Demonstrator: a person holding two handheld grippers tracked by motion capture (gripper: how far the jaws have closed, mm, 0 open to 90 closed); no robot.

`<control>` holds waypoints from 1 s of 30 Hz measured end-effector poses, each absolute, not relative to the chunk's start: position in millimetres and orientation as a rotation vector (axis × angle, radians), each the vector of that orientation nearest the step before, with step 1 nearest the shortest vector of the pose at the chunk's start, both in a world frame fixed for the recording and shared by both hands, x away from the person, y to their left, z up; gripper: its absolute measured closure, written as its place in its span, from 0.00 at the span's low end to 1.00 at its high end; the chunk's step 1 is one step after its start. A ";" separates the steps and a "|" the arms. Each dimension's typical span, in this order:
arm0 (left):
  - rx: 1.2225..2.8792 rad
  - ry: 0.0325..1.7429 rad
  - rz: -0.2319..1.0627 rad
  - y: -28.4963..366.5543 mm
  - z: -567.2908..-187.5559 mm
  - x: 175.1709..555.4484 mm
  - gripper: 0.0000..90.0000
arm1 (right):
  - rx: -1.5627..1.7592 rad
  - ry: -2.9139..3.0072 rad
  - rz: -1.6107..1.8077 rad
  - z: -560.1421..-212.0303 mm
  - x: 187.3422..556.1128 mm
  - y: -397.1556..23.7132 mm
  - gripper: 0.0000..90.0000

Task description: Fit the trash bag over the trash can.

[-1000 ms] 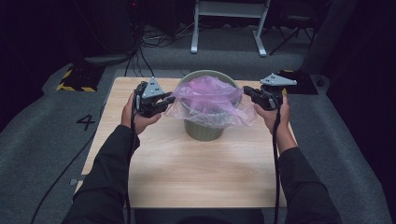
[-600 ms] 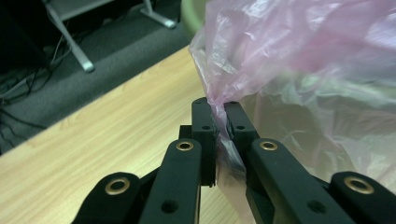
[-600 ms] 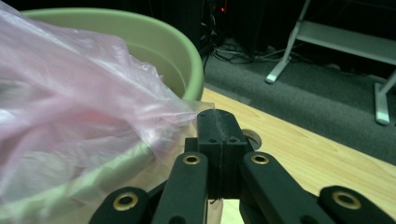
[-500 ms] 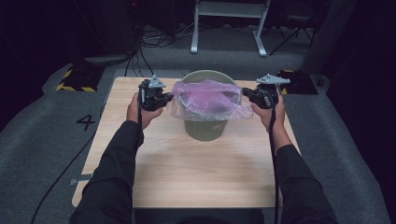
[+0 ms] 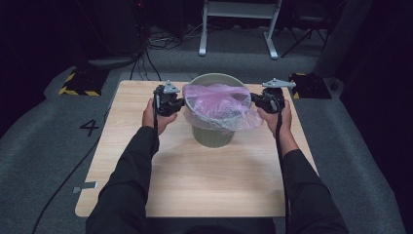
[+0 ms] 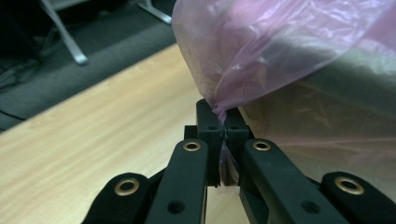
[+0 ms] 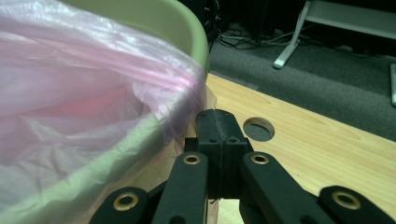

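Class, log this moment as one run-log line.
left gripper: shut on pink bag | right gripper: shut on pink bag | bag over green bin rim

A thin, see-through pink plastic bag (image 5: 218,105) is stretched across the mouth of a round pale green bin (image 5: 213,136), and its crinkled edges hang down over the rim on both sides. The bin stands upright near the far middle of the wooden tabletop (image 5: 195,180).

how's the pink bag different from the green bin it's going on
The pink bag is thin, see-through and wrinkled; the green bin is stiff, smooth and opaque. The bag hangs stretched from the left gripper and right gripper, both shut on its edges; the bin stands upright on the table. Both are open-topped.
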State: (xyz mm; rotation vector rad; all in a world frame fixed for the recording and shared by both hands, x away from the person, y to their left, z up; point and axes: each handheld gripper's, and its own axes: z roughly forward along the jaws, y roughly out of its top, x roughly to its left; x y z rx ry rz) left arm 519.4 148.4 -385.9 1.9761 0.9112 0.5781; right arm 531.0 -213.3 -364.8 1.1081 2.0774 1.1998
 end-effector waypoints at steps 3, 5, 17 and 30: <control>1.878 0.909 0.625 151.8 -381.5 515.2 0.95 | 1.104 2.064 1.199 -364.5 530.2 -213.5 1.00; 1.839 0.891 0.635 154.9 -377.8 512.6 0.94 | 1.095 2.042 1.219 -362.0 528.5 -214.8 1.00; 1.948 0.912 0.624 143.5 -386.7 528.6 0.99 | 1.138 2.059 1.198 -366.8 540.4 -212.8 1.00; 1.992 1.016 0.534 144.6 -387.3 550.7 0.99 | 1.205 2.090 1.180 -370.1 551.9 -209.8 1.00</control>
